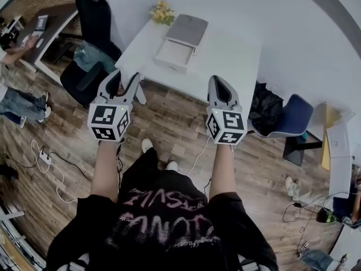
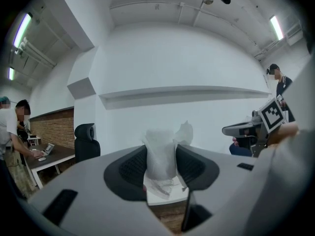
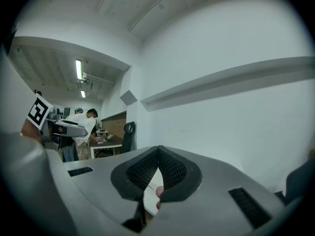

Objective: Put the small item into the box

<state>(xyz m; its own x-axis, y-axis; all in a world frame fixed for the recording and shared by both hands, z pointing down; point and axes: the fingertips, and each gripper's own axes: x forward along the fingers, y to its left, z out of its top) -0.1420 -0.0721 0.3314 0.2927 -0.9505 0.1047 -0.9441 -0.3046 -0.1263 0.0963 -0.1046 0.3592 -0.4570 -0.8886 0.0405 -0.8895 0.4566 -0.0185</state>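
Left hand-held gripper (image 1: 124, 78) clamped on crinkled white packet (image 2: 161, 154), right hand-held gripper (image 3: 157, 152) closed, empty

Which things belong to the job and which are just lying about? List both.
Job: small item, held by the left gripper; open box; white table.
Lying about: yellow flowers, black office chair, blue chair, black bag.

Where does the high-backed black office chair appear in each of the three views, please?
Head view: top left, the black office chair stands right of the dark desk.
Left gripper view: lower left, again right of that desk.
Right gripper view: left of centre, right of the desk.
Shared landmark: the dark desk beside the chair.
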